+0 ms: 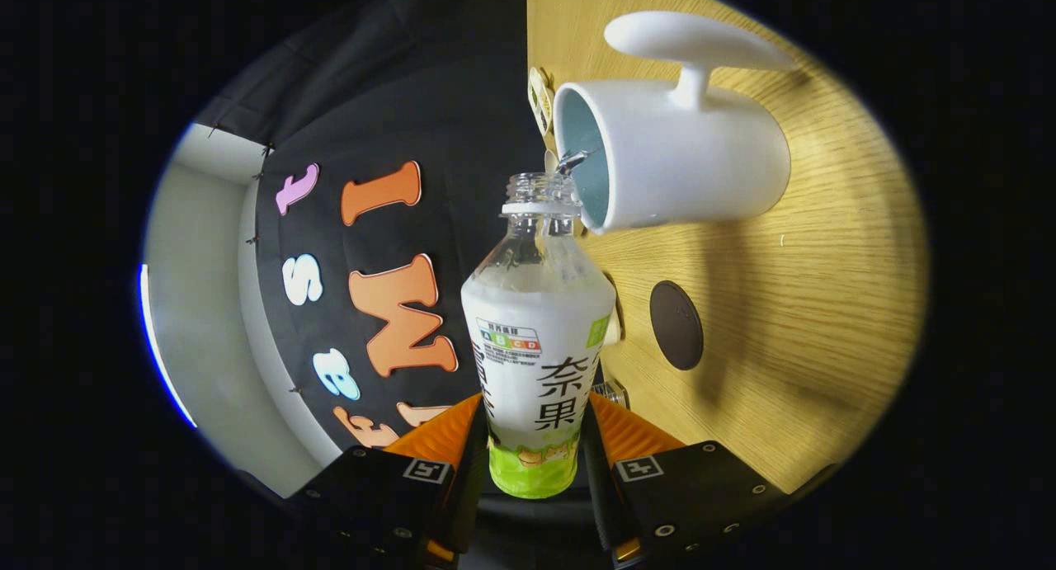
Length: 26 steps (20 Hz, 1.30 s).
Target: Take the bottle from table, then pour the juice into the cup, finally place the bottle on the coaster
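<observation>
The tongs (535, 463) grip the bottle (536, 347) at frame centre, both fingers pressing its sides. Its long axis runs ahead, mouth touching the cup (685, 157) rim at upper right; coaster (676, 325) lies right of it on the bench (825, 322).

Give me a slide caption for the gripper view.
Gripper clamps the uncapped bottle, tipped to pour into the white cup; coaster waits on the table.

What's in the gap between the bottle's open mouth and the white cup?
In the gripper view, a thin clear stream crosses from the bottle, clamped between the gripper fingers, into the cup; nothing else lies there.
</observation>
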Available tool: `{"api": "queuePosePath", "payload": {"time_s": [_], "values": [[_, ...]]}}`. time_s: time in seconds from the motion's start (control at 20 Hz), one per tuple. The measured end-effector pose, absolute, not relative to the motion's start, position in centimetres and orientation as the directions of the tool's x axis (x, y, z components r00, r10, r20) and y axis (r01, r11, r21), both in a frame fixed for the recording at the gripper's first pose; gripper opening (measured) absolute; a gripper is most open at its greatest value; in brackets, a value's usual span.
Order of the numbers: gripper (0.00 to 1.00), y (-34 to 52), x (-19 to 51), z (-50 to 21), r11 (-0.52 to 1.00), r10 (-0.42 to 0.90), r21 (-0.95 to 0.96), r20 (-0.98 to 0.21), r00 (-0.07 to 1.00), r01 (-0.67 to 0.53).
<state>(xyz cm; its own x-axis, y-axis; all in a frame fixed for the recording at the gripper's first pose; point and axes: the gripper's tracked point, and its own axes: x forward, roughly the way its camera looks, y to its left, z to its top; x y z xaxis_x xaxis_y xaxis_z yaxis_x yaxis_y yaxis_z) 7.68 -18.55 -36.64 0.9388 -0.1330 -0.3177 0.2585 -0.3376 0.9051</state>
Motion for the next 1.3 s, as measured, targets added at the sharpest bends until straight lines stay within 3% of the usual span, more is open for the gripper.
{"api": "queuePosePath", "payload": {"time_s": [1.3], "values": [[0.58, -19.5, 7.9, -36.3, -0.467, -0.158, 0.873, -0.239, 0.958, 0.141]]}}
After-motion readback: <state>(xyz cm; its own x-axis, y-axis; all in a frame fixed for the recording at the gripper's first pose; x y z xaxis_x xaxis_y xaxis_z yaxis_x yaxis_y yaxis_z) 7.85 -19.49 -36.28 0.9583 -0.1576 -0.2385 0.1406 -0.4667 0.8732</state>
